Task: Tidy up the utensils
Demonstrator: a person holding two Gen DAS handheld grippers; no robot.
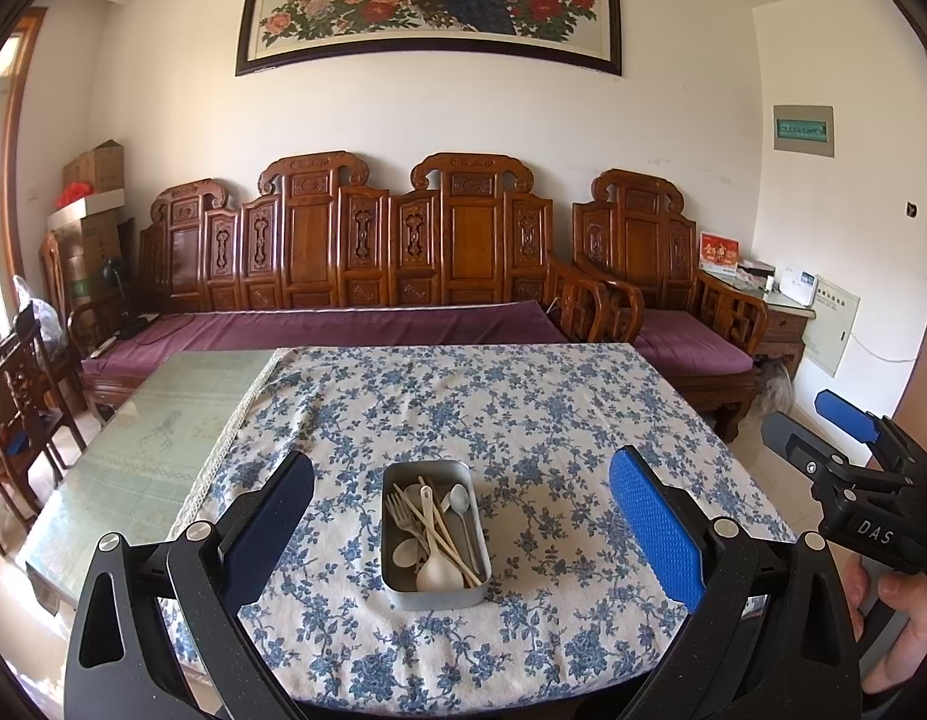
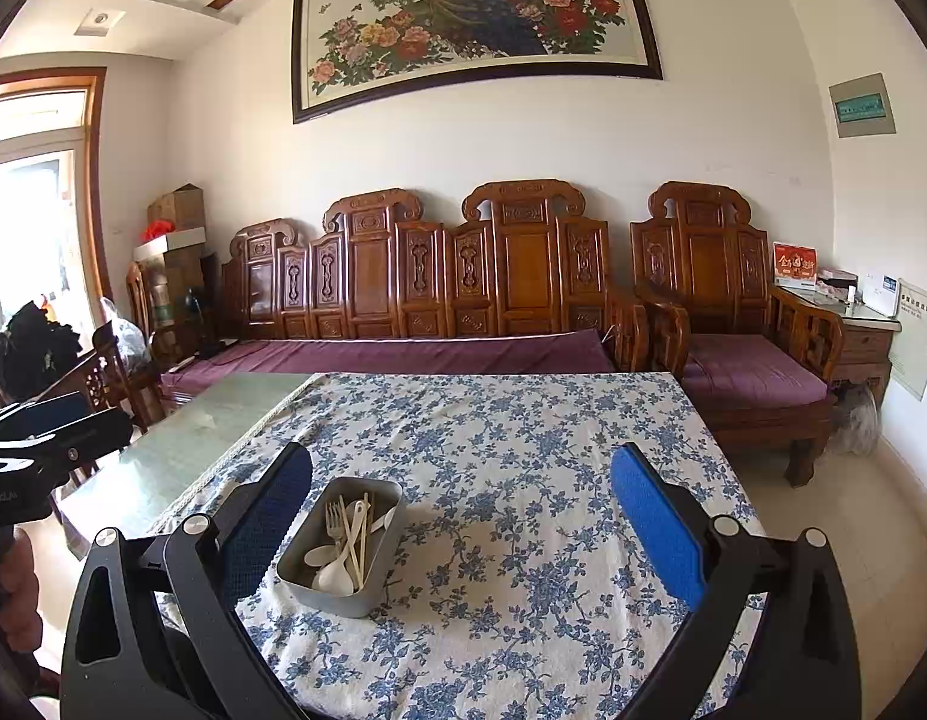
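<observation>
Tin of utensils: long axis runs away from the cameras, on floral cloth. Sofa behind. Left gripper and right gripper: jaws spread, empty.

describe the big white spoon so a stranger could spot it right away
On the blue-flowered tablecloth sits a grey metal tin of utensils. The white spoon lies at its near end, bowl towards you: larger and whiter than the steel spoons and forks.
</observation>
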